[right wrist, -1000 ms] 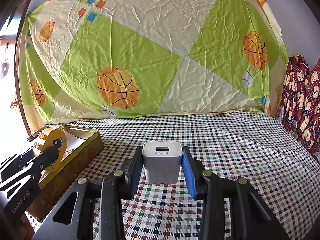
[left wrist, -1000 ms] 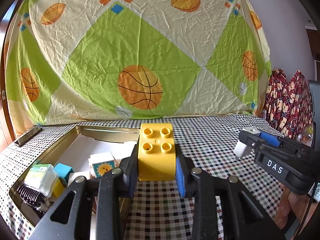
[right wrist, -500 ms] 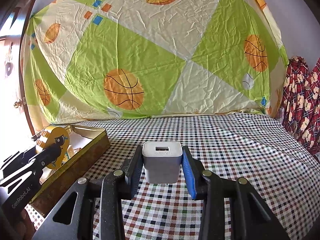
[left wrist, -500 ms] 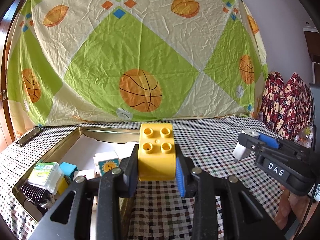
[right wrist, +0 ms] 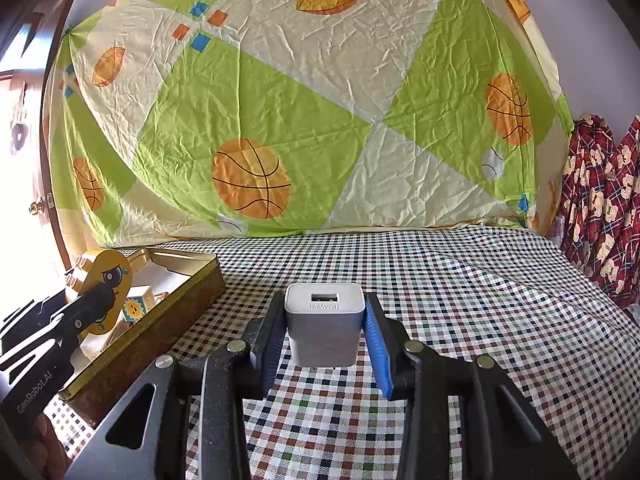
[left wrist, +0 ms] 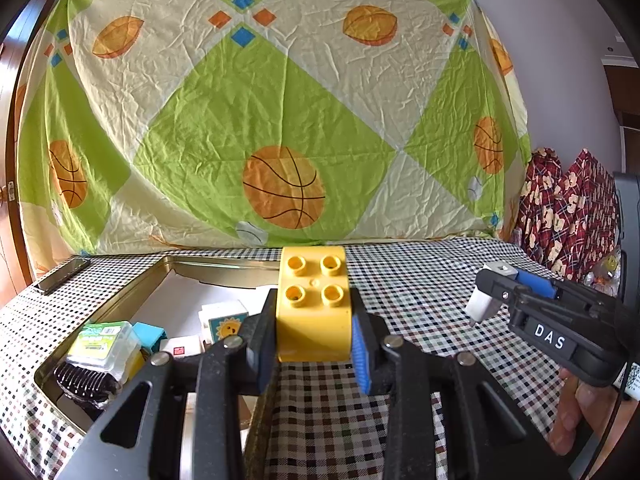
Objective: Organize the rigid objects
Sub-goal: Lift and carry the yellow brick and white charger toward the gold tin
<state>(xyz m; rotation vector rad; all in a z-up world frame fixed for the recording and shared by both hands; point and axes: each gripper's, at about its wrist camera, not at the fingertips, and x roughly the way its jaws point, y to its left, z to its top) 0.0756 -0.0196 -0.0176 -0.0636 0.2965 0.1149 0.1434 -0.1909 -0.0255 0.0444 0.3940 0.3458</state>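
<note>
Two objects are still in the grippers, several already lie in the tin.
The left gripper (left wrist: pixel 314 346) clamps a yellow brick (left wrist: pixel 314 312) above the tin's (left wrist: pixel 132 296) right edge; the right gripper (right wrist: pixel 325 336) clamps a white charger (right wrist: pixel 324 324) over the checked tablecloth (right wrist: pixel 460 304), beside the tin.

A home: checked tablecloth (right wrist: pixel 460 280), basketball-print bedsheet (left wrist: pixel 280 120) as backdrop.

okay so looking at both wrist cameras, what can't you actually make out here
- Left wrist view: the near part of the metal tin and whatever lies there, hidden behind the left gripper holding the yellow brick.
- Left wrist view: the label on the green-topped box, too small to read.
- Right wrist view: most of the tin's contents, hidden by its wall and the yellow brick.
- Right wrist view: the white charger's prongs, out of sight.
</note>
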